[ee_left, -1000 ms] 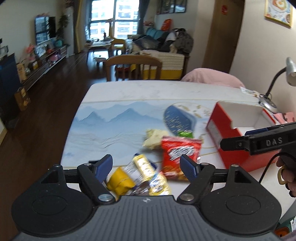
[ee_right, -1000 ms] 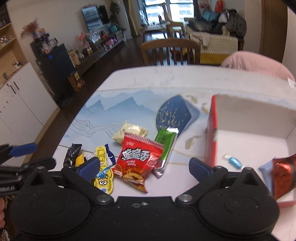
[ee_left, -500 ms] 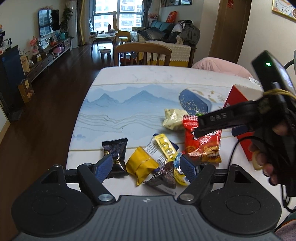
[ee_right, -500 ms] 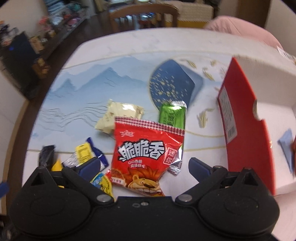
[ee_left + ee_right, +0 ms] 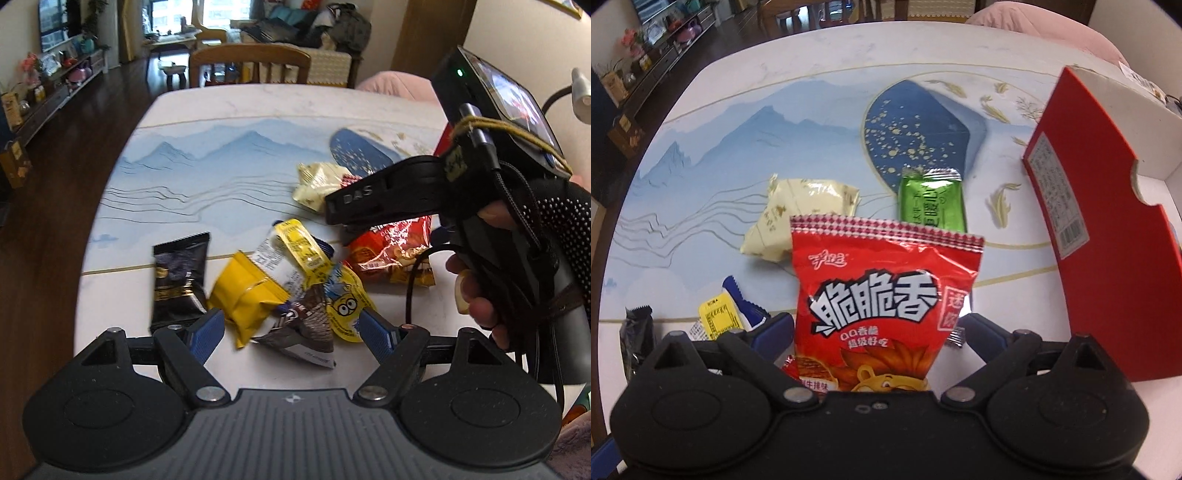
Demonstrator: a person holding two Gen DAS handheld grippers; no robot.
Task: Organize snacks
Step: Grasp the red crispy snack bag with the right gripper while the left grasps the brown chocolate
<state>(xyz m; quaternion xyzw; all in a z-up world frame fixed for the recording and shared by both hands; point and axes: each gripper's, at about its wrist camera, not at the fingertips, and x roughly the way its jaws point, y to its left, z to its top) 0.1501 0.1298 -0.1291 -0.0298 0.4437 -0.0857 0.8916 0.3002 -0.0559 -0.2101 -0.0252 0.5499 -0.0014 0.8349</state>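
Red crinkly foil snack bag [image 5: 882, 295] flat on table, sitting btwn right gripper [image 5: 875, 328] w/ jaws spread, not clamped yet; next: squeeze, lift, carry to red cardboard box [image 5: 1108, 221]; left gripper [image 5: 291, 332] gapes over the wrapper pile.

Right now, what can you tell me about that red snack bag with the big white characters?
The red snack bag looks like glossy, crinkled foil plastic, with a checked crimped seal along its top edge, bold white characters across the middle and a cartoon lion near the bottom. It lies on the patterned table, partly covering a green packet and a cream packet. The right gripper has it between its open fingers; whether they touch it is unclear. A red box stands beside it.
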